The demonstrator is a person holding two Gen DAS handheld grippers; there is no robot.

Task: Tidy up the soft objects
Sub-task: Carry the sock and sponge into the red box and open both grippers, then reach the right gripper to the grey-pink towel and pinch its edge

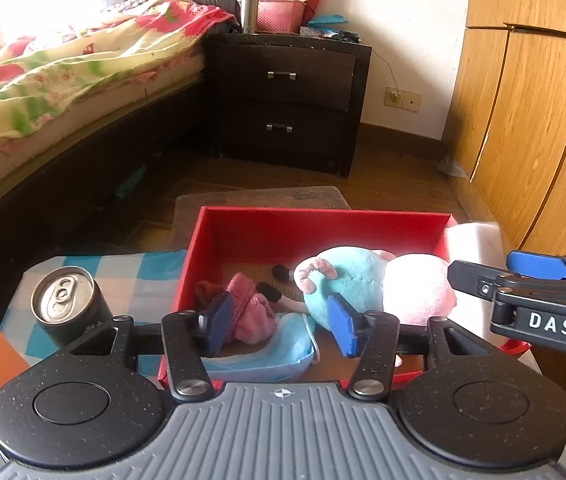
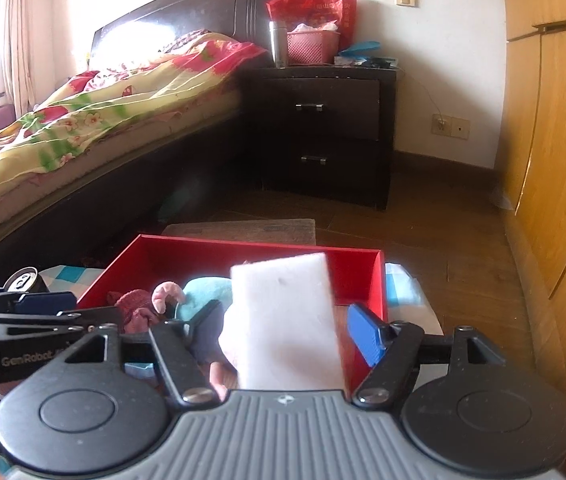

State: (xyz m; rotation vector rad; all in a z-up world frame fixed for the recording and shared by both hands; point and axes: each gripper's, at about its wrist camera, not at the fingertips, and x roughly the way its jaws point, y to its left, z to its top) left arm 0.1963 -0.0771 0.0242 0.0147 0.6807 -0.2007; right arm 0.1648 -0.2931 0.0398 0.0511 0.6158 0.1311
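While spread, right tongs [image 2: 287,332] flank white sponge block [image 2: 289,320] at frame centre above red box [image 2: 243,246], pads clear: light, squashy (grip broad faces). Left tongs [image 1: 281,322] spread, empty.

- White sponge [image 2: 289,320]: motion-blurred; its lower end is hidden behind the hand-held gripper's body.
- Blue face mask [image 1: 259,354]: partly covered by pink cloth [image 1: 249,308].
- Right hand-held gripper [image 1: 479,276]: cut off at the frame's right edge.

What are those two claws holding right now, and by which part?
Nothing, it seems: the white sponge stands unclamped between the open pads of the right gripper; the left gripper is open too.
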